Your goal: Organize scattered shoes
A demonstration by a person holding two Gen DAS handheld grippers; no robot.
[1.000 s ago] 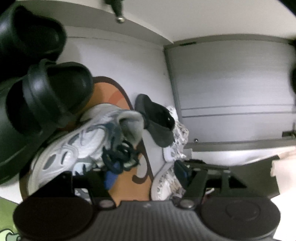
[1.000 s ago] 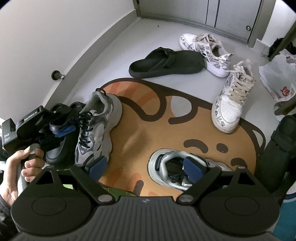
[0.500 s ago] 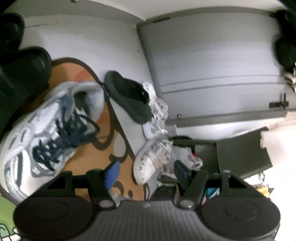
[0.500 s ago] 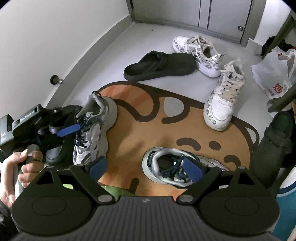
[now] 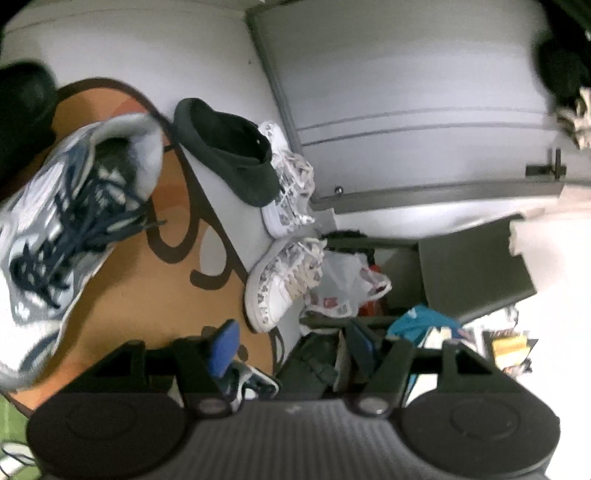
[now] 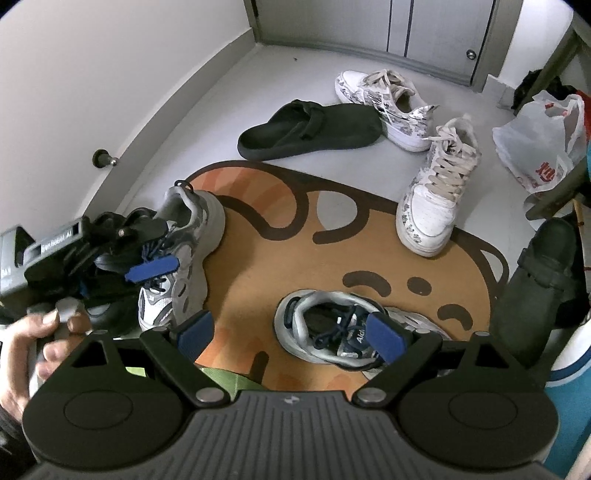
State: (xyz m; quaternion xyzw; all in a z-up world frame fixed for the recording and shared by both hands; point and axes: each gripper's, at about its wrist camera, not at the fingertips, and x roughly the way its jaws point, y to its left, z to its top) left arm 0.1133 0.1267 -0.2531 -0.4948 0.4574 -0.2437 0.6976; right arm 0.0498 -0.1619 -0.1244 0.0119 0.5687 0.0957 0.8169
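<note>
A: Shoes are seen scattered over a pale grey floor (image 6: 155,110) and an orange mat (image 6: 258,266) with brown curved lines. How is the room laid out?

B: A white wall (image 6: 74,74) with a doorstop (image 6: 105,159) is seen left of the right hand-held gripper (image 6: 291,332), and grey cabinet doors (image 6: 424,26) are seen far ahead of it. A white plastic bag (image 6: 539,136) is slumped far ahead on its right.

A: Where are the shoes placed relative to that hand-held gripper?

B: A grey running shoe (image 6: 332,332) with dark blue laces is lying on the mat directly under its fingers, which are spread wide with nothing pressed between them. Its mate (image 6: 184,258) is seen ahead on the left, at the mat's edge. A black clog (image 6: 310,125) and two white patterned sneakers (image 6: 384,99) (image 6: 432,195) are found farther ahead; one sneaker is resting partly on the mat. A dark shoe (image 6: 535,284) is standing at the right.

A: And the left hand-held gripper (image 6: 122,258)?

B: It is held in a hand (image 6: 33,343) just beside the left running shoe (image 5: 62,221). Its jaws are closing, and nothing is caught between them. In its own view the shoe is seen on the left, outside the fingers.
</note>
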